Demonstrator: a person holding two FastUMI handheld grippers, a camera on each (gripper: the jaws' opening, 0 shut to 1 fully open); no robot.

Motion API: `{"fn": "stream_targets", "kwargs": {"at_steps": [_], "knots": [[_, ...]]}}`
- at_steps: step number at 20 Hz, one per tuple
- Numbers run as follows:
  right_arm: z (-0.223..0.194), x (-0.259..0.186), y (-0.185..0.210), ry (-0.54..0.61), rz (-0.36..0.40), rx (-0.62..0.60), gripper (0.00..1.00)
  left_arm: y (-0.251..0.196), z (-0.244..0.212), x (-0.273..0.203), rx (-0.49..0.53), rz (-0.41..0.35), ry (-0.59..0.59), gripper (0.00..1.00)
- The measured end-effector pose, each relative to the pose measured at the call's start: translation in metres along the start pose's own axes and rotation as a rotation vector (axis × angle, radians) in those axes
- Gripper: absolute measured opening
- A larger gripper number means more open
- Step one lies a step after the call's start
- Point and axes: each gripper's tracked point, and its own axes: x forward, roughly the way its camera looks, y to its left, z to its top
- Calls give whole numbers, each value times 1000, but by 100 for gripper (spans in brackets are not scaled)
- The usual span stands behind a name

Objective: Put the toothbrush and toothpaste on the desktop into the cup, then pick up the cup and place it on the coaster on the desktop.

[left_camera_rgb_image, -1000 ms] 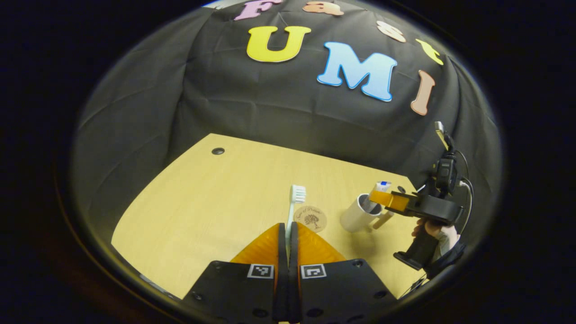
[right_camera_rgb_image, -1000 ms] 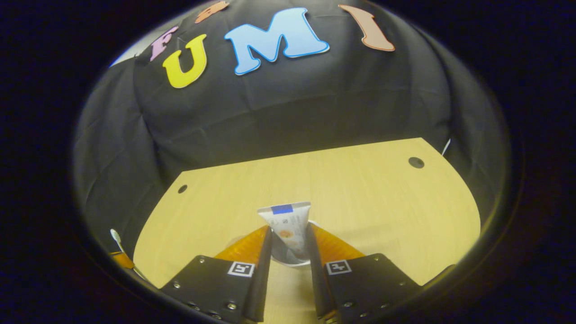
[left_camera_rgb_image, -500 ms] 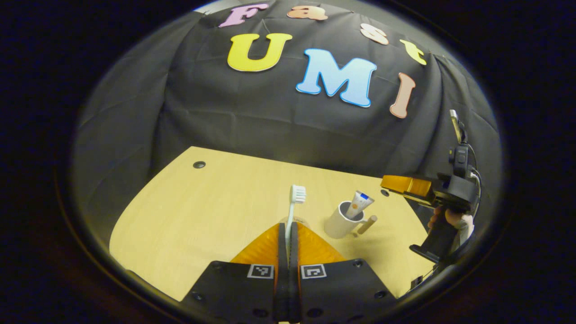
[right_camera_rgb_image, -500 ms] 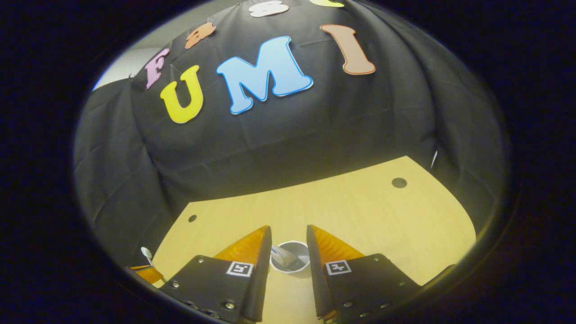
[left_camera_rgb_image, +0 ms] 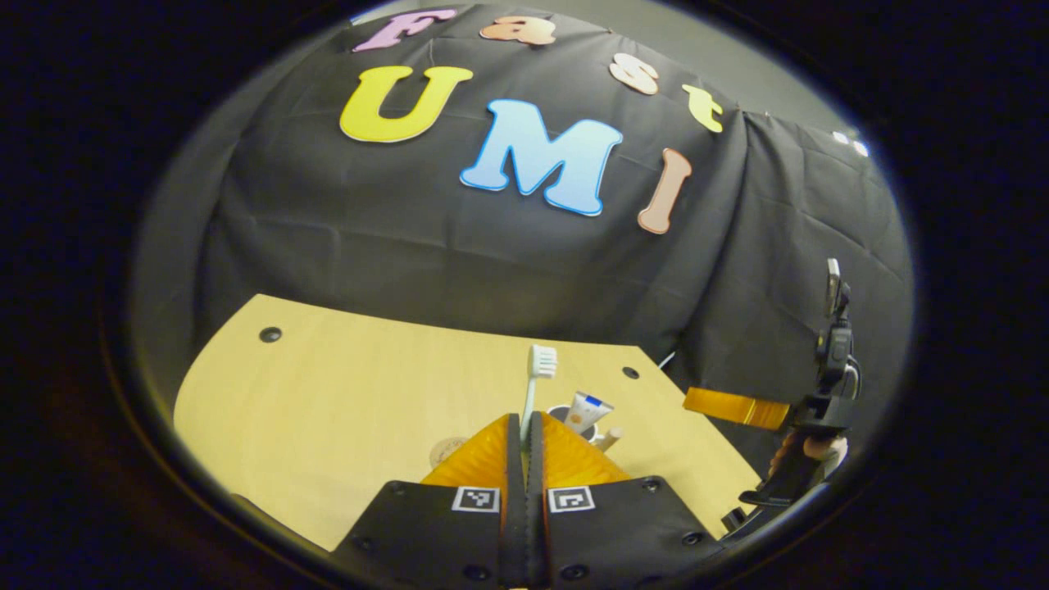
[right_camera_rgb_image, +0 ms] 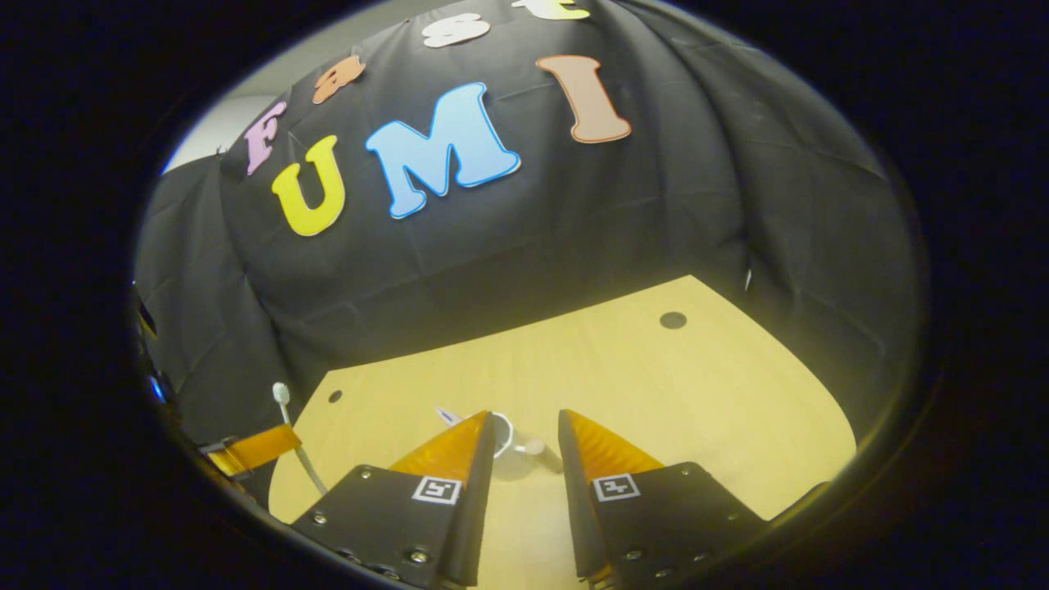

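Left gripper view showed the left gripper (left_camera_rgb_image: 524, 430) pinching the toothbrush (left_camera_rgb_image: 537, 373) upright, just before the cup (left_camera_rgb_image: 574, 412), which held the toothpaste (left_camera_rgb_image: 587, 409). Coaster (left_camera_rgb_image: 447, 449) lay near the cup. Right gripper (right_camera_rgb_image: 524, 430) hung spread above the cup.

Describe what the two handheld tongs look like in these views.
Each of the tongs has a black body carrying two square black-and-white tags and two tapering fingers. In the left gripper view, the right tongs show a black pistol handle held by a hand, with a black cable and upright module above.
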Motion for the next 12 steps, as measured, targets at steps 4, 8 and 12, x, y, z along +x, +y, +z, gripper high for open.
{"fn": "stream_targets", "kwargs": {"at_steps": [4,8,12], "knots": [[-7,-21,-28,11,-54,37,42,-7,10,36,13,-84,14,7],[-13,-36,-53,23,-107,68,44,-13,18,75,34,-121,29,7],[-16,-48,-78,31,-162,105,44,-16,18,115,2,-139,38,7]]}}
